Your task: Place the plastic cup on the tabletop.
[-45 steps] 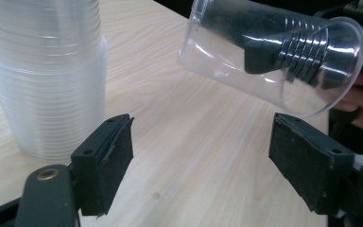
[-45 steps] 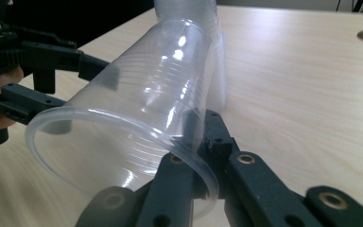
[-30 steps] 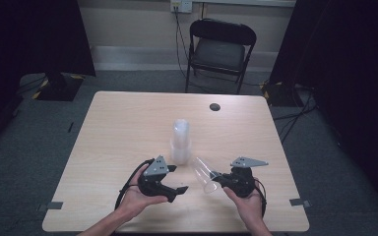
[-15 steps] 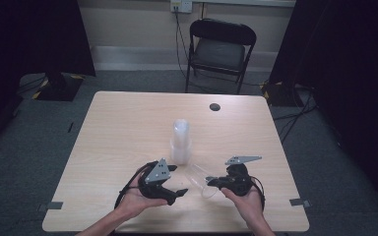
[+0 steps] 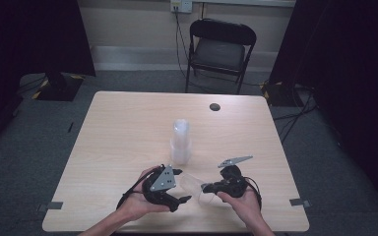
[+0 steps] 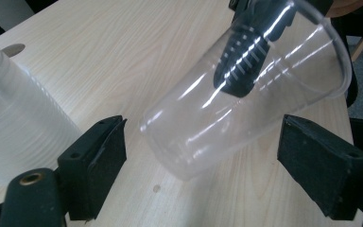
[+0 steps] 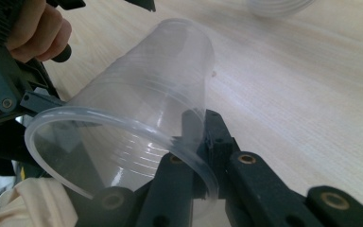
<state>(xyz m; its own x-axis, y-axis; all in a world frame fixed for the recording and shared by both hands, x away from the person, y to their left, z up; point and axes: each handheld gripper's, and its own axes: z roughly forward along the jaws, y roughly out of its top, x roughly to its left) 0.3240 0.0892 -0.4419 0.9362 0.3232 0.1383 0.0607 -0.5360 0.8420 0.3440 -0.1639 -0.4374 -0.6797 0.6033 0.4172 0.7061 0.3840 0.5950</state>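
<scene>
A single clear plastic cup lies tilted on its side just above the table's front edge. My right gripper is shut on its rim, with one jaw inside the cup and one outside. In the right gripper view that grip sits at the rim's lower right. My left gripper stands open at the cup's closed end. In the left gripper view its jaws flank the cup without touching it. An upright stack of clear cups stands mid-table and also appears at the left.
A dark round grommet sits in the wooden table near its far edge. A black folding chair stands behind the table. Dark curtains hang on both sides, and cables trail from both grippers.
My right gripper has carried the cup a little left and nearer the front edge, bringing its closed end between the left gripper's open jaws. The left gripper has barely shifted.
</scene>
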